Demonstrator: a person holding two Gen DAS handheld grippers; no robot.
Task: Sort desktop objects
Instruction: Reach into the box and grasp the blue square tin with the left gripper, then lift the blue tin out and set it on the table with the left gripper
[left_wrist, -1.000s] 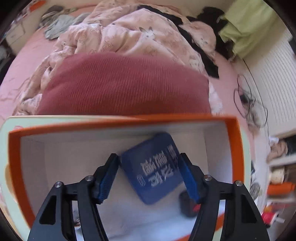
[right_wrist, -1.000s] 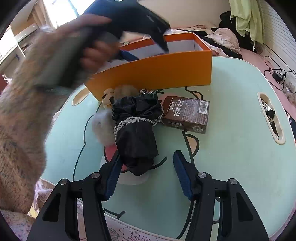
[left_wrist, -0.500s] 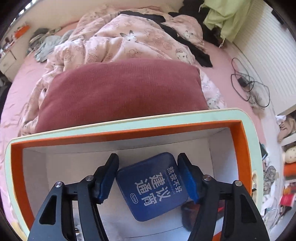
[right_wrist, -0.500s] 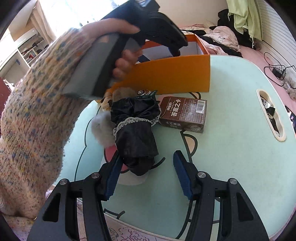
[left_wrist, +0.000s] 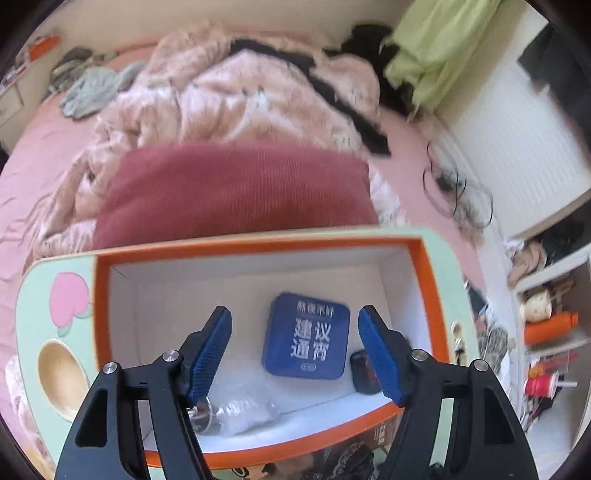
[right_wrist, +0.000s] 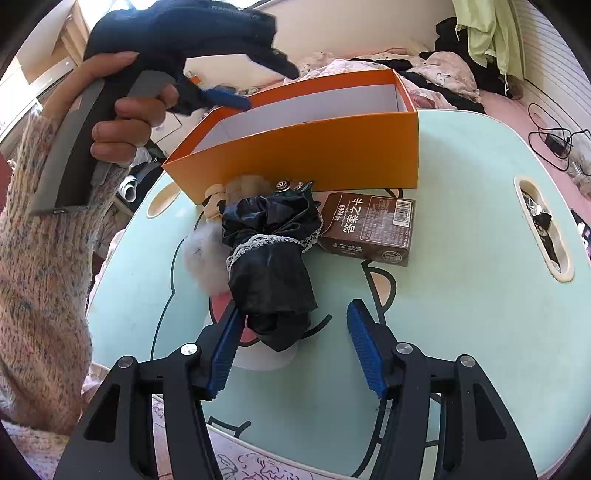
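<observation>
Orange box (left_wrist: 255, 245): we see it open-topped on the mint worktop (right_wrist: 461, 295), its inside walls white; the left view looks down into it
Box contents, left to right: a crumpled clear plastic bag (left_wrist: 240, 410) with a metal ring at the near left; a blue tin (left_wrist: 306, 338) with white Chinese lettering lying flat on the floor of the box; a small dark object (left_wrist: 360, 373) just right of the tin, partly hidden behind a pad
Left gripper (left_wrist: 295, 354): we see it above the box with jaws apart and opening; the tin lies below the gap, neither pad touching it; a hand (right_wrist: 122, 118) in a speckled knit sleeve grips its handle in the right view
Right gripper (right_wrist: 295, 343): jaws apart, low over the worktop; the end of a folded black umbrella (right_wrist: 269, 273) with a lace band reaches between them, against the left pad, the right pad clear of it
Worktop in front of the box, left to right: a fluffy pale toy (right_wrist: 207, 254) touching the umbrella; the umbrella; a brown carton (right_wrist: 369, 230) with a barcode, lying flat just beside it
Room: we make out a bed beyond the worktop with a dark red cushion (left_wrist: 236, 192), a rumpled pink quilt (left_wrist: 236, 96) and a green cloth (left_wrist: 439, 48); cables (left_wrist: 458, 199) lie on the pink sheet; shelves (left_wrist: 546, 325) stand at the right
</observation>
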